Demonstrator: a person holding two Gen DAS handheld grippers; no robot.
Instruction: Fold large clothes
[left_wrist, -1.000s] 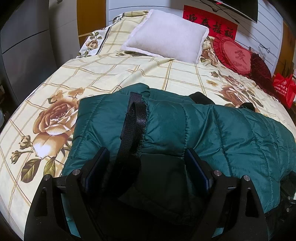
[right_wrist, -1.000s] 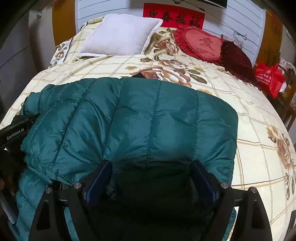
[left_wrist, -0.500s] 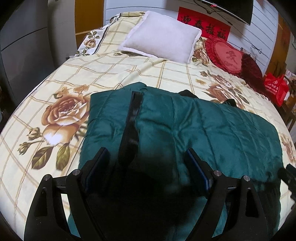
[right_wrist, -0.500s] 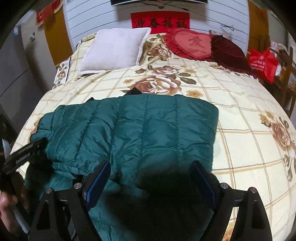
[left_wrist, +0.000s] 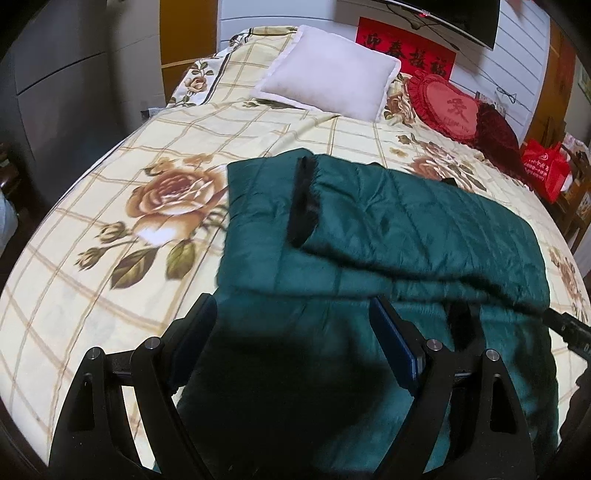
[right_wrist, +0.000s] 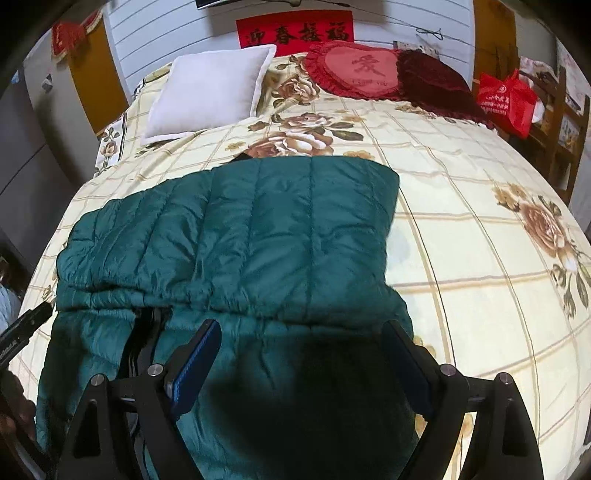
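Note:
A dark green quilted down jacket lies on the flowered bed; it also shows in the right wrist view. Its far part is folded over the near part, and the folded edge runs across the middle. A black trim strip shows on its left side. My left gripper is open and empty, above the jacket's near left part. My right gripper is open and empty, above the jacket's near right part. Each gripper's body shows at the other view's edge.
The bed has a cream checked sheet with roses. A white pillow and a red heart cushion lie at the head. A red bag sits on wooden furniture at the right. Grey cabinets stand at the left.
Both grippers have pulled back and risen from the jacket. The folded top layer now lies flat, and more of the jacket and bed shows.

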